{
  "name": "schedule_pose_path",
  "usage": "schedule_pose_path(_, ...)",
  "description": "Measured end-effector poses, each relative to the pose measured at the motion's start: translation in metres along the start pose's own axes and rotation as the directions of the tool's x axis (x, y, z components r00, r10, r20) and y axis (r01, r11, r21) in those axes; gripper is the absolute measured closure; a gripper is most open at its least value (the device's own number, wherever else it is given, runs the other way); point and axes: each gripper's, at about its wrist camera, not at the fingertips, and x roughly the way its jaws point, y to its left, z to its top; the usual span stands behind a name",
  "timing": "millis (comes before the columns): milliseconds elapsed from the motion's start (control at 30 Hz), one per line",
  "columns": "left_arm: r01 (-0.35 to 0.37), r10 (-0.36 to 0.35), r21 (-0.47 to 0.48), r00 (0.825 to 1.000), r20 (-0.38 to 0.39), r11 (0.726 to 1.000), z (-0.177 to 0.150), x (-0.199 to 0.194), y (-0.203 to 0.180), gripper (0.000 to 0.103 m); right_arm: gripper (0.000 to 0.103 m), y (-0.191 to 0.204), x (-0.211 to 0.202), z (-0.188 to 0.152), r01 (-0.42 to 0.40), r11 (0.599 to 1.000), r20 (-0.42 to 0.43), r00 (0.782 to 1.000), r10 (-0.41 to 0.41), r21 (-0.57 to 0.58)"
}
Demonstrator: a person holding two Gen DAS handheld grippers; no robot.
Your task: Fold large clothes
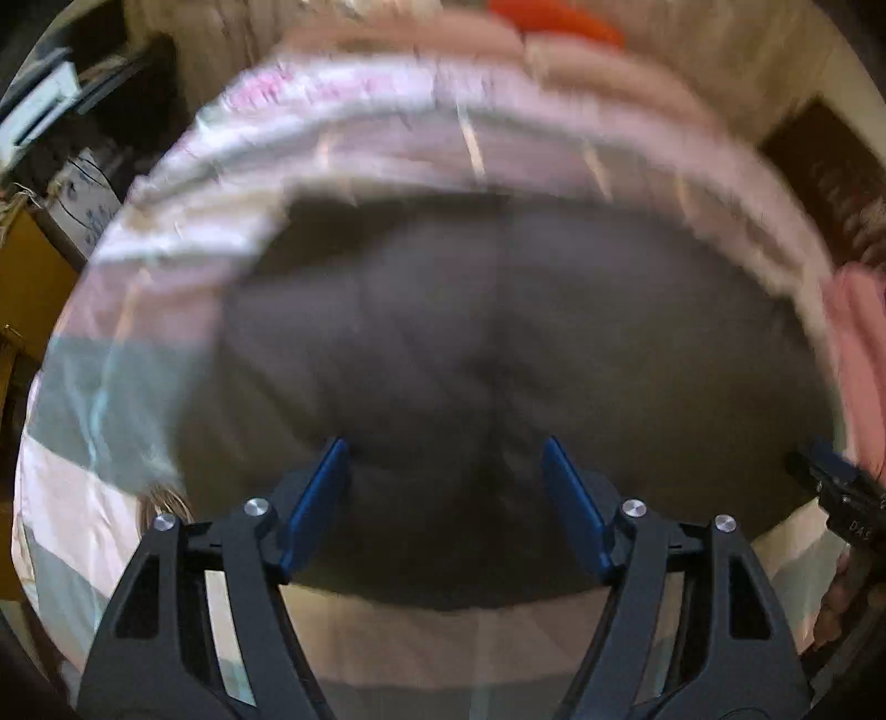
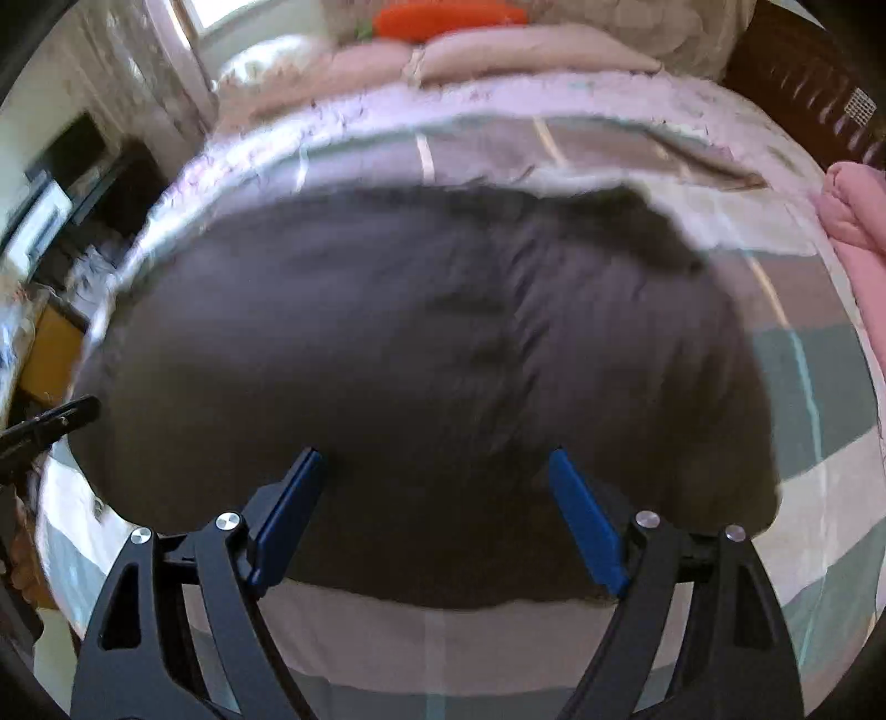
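Observation:
A large dark grey garment (image 1: pixel 498 343) lies spread on a checked bedspread (image 1: pixel 111 498), blurred by motion in the left wrist view. My left gripper (image 1: pixel 446 448) hangs over its near part, blue pads wide apart, nothing between them. In the right wrist view the same dark garment (image 2: pixel 421 365) fills the middle. My right gripper (image 2: pixel 437 459) stands above its near hem with open jaws and nothing gripped. The other gripper's black tip shows at each view's edge: right gripper (image 1: pixel 836 487), left gripper (image 2: pixel 50 423).
The checked bedspread (image 2: pixel 803 387) has a pink ruffled border. Pink bedding (image 2: pixel 858 221) lies at the right. Pillows (image 2: pixel 498 50) and an orange cushion (image 2: pixel 443 19) sit at the bed's head. Dark furniture (image 2: pixel 66 183) stands off the left side of the bed.

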Motion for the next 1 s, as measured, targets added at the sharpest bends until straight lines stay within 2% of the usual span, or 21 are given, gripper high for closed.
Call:
schedule_pose_path(100, -0.075, 0.07, -0.086, 0.996, -0.057, 0.993, -0.008, 0.015, 0.031, 0.029, 0.019, -0.055, 0.022, -0.013, 0.137, 0.977, -0.094, 0.988, -0.123, 0.163)
schedule_pose_path(167, -0.094, 0.087, -0.128, 0.995, -0.056, 0.987, -0.008, 0.001, 0.048, 0.031, 0.019, -0.094, 0.003, -0.019, 0.148, 0.946, -0.117, 0.986, -0.119, 0.287)
schedule_pose_path(200, -0.075, 0.07, -0.14, 0.997, -0.042, 0.987, -0.009, -0.016, 0.053, 0.03, 0.019, -0.096, -0.016, -0.019, 0.172, 0.944, -0.096, 0.984, -0.15, 0.28)
schedule_pose_path(233, -0.042, 0.04, -0.135, 0.999, -0.023, 0.99, -0.011, -0.035, 0.053, 0.028, 0.019, -0.089, -0.034, -0.016, 0.176, 0.954, -0.061, 0.984, -0.166, 0.242)
schedule_pose_path(300, -0.012, 0.014, -0.101, 1.0, 0.023, 0.995, -0.015, -0.069, 0.041, 0.011, 0.019, -0.061, -0.07, -0.013, 0.154, 0.974, -0.011, 0.988, -0.154, 0.165)
schedule_pose_path(400, 0.005, -0.004, -0.024, 0.998, 0.058, 1.0, -0.02, -0.114, 0.007, 0.009, 0.018, -0.02, -0.108, -0.013, 0.085, 0.99, 0.012, 0.996, -0.087, 0.114)
schedule_pose_path(433, 0.03, -0.03, -0.007, 0.998, 0.057, 1.0, -0.022, -0.129, -0.006, 0.008, 0.015, 0.004, -0.126, -0.01, 0.062, 0.995, 0.026, 0.998, -0.064, 0.083)
schedule_pose_path(533, 0.08, -0.081, 0.024, 0.994, 0.066, 0.997, -0.029, -0.173, -0.035, 0.003, 0.013, 0.059, -0.165, -0.01, 0.099, 0.995, 0.059, 0.993, -0.1, 0.019)
schedule_pose_path(600, 0.082, -0.086, 0.053, 0.992, 0.096, 0.995, -0.032, -0.203, -0.051, 0.002, 0.013, 0.086, -0.192, -0.009, 0.117, 0.993, 0.101, 0.988, -0.113, -0.029)
schedule_pose_path(733, 0.022, -0.04, 0.133, 0.99, 0.133, 0.991, -0.04, -0.258, -0.071, 0.002, 0.012, 0.105, -0.215, 0.008, 0.207, 0.975, 0.111, 0.974, -0.197, -0.082)
schedule_pose_path(800, 0.027, -0.049, 0.146, 0.987, 0.151, 0.989, -0.041, -0.281, -0.072, 0.002, 0.012, 0.105, -0.235, 0.012, 0.194, 0.98, 0.109, 0.976, -0.188, -0.047)
schedule_pose_path(900, 0.072, -0.093, 0.127, 0.982, 0.164, 0.989, -0.037, -0.307, -0.069, 0.002, 0.012, 0.103, -0.26, 0.016, 0.169, 0.986, 0.084, 0.982, -0.168, -0.001)
schedule_pose_path(1000, 0.094, -0.114, 0.113, 0.976, 0.185, 0.989, -0.032, -0.328, -0.068, 0.002, 0.012, 0.109, -0.286, 0.023, 0.145, 0.989, 0.096, 0.985, -0.147, 0.019)
